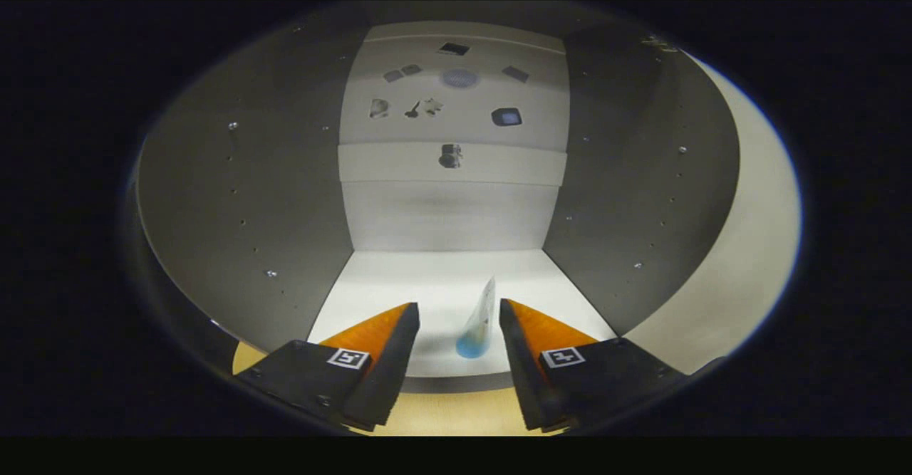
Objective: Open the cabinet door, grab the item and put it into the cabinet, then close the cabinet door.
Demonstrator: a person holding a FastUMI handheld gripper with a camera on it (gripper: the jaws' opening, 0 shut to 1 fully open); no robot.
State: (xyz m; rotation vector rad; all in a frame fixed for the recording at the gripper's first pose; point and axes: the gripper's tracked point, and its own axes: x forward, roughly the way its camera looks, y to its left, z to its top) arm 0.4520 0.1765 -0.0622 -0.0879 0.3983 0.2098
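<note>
I am looking into the open cabinet [249,197], which has grey side walls, a white floor [442,275] and a white back. A small tapered tube [479,322], pale with a blue base, stands upright on the cabinet floor near its front edge. My gripper [457,305] is open, its orange-and-black fingers [377,340] on either side of the tube. The tube stands much closer to the right finger, with a wide gap to the left one. Neither finger presses on it.
The white cabinet door [755,247] stands swung open past the right wall. The cabinet's upper white panel [456,97] carries several small dark marks. A light wooden tabletop [442,414] lies below the cabinet's front lip, under the fingers.
</note>
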